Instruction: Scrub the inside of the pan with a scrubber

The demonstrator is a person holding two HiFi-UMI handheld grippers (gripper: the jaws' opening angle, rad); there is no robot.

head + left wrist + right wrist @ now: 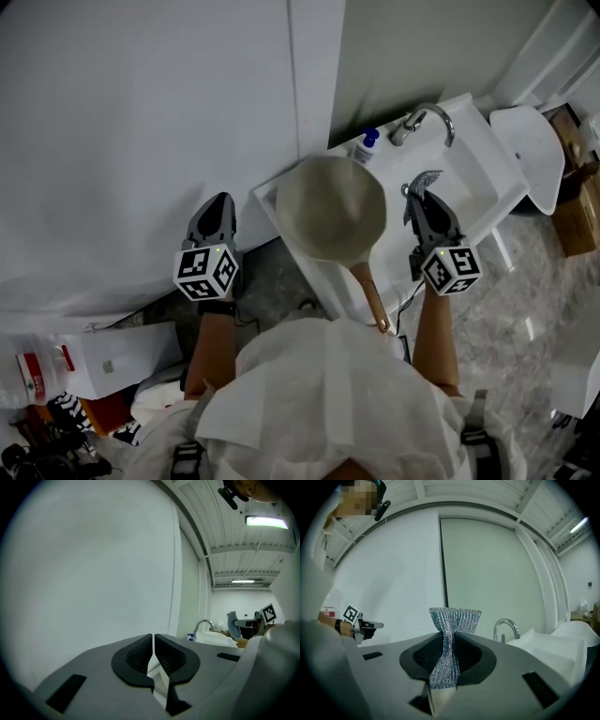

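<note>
1. Head view: the pan [330, 208] rests across the sink [502, 155] rim, handle [370, 295] toward the person; it looks stiff and is best steadied by that handle.
2. Left gripper view: the left tool [153, 644] is pressed together, empty.
3. Right gripper view: the right tool [449, 651] pinches the soft, light scrubber [454, 618] mid-body.

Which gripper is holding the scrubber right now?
The right gripper: a silvery mesh scrubber is pinched between its jaws. The left gripper is shut on nothing.

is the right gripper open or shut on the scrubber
Shut on it: the right gripper pinches the scrubber at its middle, and the mesh flares out above the closed jaws.
</note>
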